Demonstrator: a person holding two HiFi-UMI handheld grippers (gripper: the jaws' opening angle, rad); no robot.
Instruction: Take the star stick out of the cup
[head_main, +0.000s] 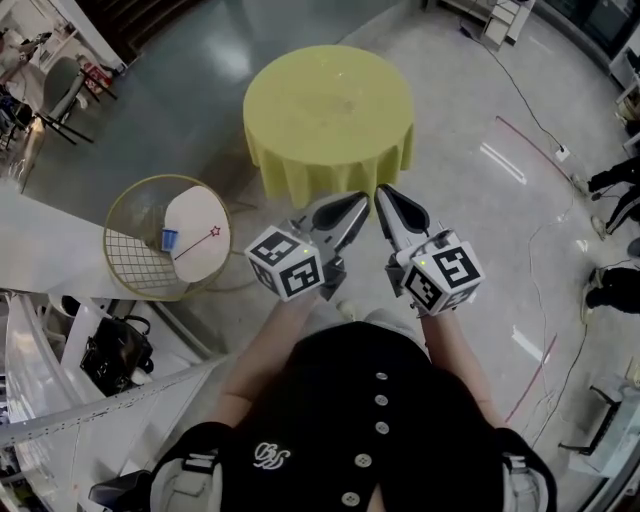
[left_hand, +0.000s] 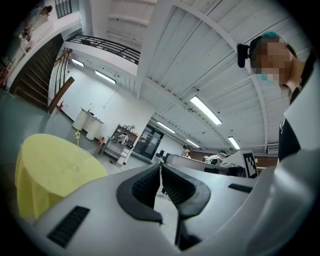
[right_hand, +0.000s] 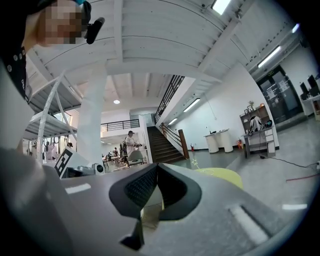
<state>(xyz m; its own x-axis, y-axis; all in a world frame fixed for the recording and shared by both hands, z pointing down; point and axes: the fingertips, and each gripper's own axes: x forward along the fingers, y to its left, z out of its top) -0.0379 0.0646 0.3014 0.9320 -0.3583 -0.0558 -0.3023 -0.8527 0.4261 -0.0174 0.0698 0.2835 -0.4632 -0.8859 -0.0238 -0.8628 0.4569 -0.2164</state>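
Black clothing with a row of pale buttons fills the bottom of the head view, closest to the lens. Two bare forearms reach forward from it. The left gripper and right gripper sit side by side just short of a round table draped in a yellow cloth, their tips pointing toward it. Both pairs of jaws are pressed together with nothing between them. Left of the table stands a round wire basket partly covered by a white disc. On the disc are a small blue cup and, just beside it, a second stick with a red star at its end, lying flat. The tabletop itself is too washed out here to make anything out on it.

From the left gripper view, the dark ribbed pads meet at their tips and hold nothing. Beyond them, on the table, the star stick stands upright, its pale green star on top. Its lower end sits in what looks like a clear cup, though the glass is faint.

From the right gripper view, these jaws also meet at the tips, empty. The star stick shows small on the far yellow tabletop, well apart from the jaws. A staircase rises behind the table.
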